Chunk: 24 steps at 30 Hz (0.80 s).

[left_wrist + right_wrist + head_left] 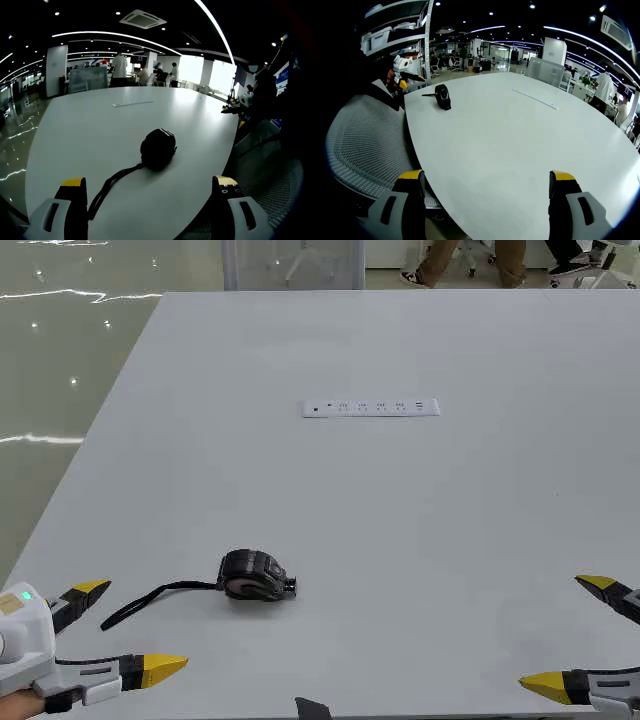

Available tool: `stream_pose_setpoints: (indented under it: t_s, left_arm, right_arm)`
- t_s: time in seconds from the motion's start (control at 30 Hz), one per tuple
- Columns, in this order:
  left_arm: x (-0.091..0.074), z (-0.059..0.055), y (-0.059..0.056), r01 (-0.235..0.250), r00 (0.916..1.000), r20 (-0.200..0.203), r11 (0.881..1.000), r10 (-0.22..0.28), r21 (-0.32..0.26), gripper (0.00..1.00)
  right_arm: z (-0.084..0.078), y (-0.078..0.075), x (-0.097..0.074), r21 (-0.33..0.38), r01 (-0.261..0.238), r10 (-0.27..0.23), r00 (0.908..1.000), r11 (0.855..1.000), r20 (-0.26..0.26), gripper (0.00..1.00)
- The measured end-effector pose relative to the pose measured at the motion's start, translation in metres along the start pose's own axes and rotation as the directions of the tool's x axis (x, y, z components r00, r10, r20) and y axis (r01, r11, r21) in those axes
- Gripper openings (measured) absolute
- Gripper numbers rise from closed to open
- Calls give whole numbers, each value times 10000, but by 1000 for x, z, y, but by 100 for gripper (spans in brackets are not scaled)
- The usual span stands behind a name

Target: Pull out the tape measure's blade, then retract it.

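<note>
We hold left gripper [128, 630] fingers spread, tape measure [255, 575] just ahead, presumably for grabbing; right gripper [568, 632] fingers spread too, well apart.

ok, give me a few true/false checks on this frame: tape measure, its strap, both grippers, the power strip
1. The tape measure lies on the white table with its blade not pulled out. True.
2. The left gripper is shut on the tape measure. False: its jaws are open and it is clear of the case, close to the end of the strap.
3. The right gripper is open and holds nothing. True.
4. The strap trails toward the right gripper. False: it runs from the case toward the left gripper.
5. A white power strip lies farther up the table, beyond the tape measure. True.
</note>
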<state>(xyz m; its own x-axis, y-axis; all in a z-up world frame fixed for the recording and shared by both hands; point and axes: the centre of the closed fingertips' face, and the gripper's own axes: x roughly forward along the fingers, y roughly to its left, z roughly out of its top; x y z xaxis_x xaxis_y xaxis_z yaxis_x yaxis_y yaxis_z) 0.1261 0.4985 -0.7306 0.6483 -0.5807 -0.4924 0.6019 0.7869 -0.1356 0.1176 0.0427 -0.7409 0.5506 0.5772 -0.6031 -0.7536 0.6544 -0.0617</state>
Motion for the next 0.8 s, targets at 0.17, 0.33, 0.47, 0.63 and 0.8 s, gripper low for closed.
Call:
stream_pose_setpoints:
  t_s: [0.17,0.33,0.47,0.63,0.8]
  left_arm:
    - [0,-1,0,23,9999,-126,10000,-23,21,100]
    - [0,0,0,-3,9999,-154,9999,5,148,100]
    - [1,0,0,1,9998,-186,9999,2,162,100]
    - [6,-2,1,3,9993,-369,9996,8,280,100]
    - [7,-8,2,-125,9968,-786,9994,151,335,95]
  right_arm:
    - [-5,-1,0,60,34,-33,9999,10000,-145,100]
    - [0,-4,-1,-238,192,-187,9997,9995,185,100]
    - [-5,-5,-1,-136,245,-246,9996,9996,-101,100]
    - [-6,-6,-2,-67,273,-274,9996,9996,-85,100]
    - [-5,-6,-2,-13,302,-302,9995,9995,-43,100]
